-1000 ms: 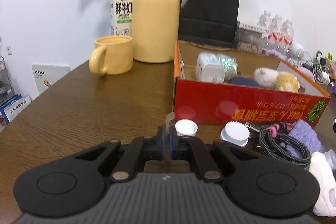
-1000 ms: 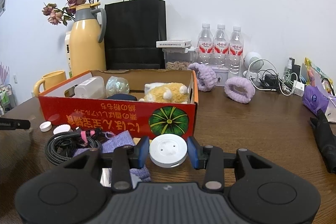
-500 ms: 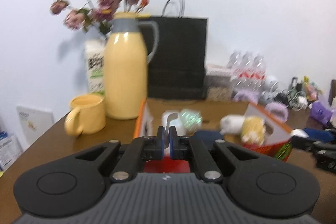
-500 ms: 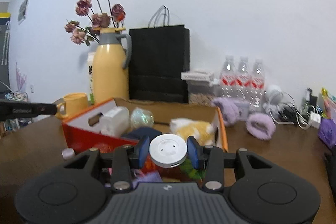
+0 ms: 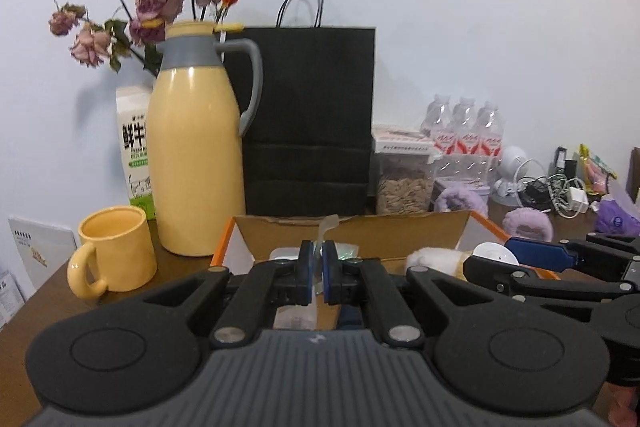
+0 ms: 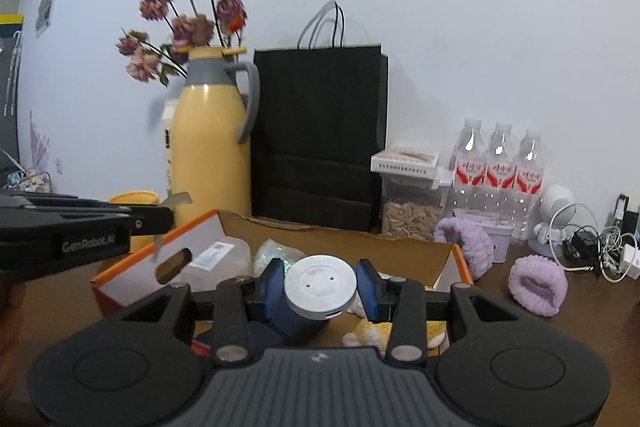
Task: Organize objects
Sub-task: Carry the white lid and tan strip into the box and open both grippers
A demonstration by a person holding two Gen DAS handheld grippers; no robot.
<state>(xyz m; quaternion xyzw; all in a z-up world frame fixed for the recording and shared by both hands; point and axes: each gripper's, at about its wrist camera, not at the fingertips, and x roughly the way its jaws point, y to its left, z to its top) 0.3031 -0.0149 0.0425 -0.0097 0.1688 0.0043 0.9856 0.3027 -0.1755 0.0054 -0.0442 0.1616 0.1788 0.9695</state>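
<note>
An open red-and-orange cardboard box (image 5: pixel 400 229) (image 6: pixel 332 231) sits below both grippers. It holds a white plastic container (image 6: pixel 216 259), a shiny greenish bundle (image 6: pixel 276 253), a dark blue item and a yellow-white plush toy (image 6: pixel 372 335). My left gripper (image 5: pixel 319 269) is shut on a thin translucent strip (image 5: pixel 328 227) above the box's near left part. In the right wrist view the left gripper (image 6: pixel 166 221) enters from the left with the strip (image 6: pixel 176 201). My right gripper (image 6: pixel 320 289) is shut on a white round disc (image 6: pixel 320 283), held over the box; it shows as right gripper (image 5: pixel 516 255) with the disc (image 5: pixel 494 253).
Behind the box stand a yellow thermos jug (image 5: pixel 196 163), a yellow mug (image 5: pixel 114 253), a milk carton (image 5: pixel 134 155), dried flowers and a black paper bag (image 5: pixel 308 123). At the right are a seed container (image 6: pixel 412 215), water bottles (image 6: pixel 500 167), purple fuzzy bands (image 6: pixel 538 283) and cables (image 6: pixel 600 251).
Both grippers rose from the tabletop and moved forward over the box, each keeping its grip. The caps and black cable in front of the box dropped out of view.
</note>
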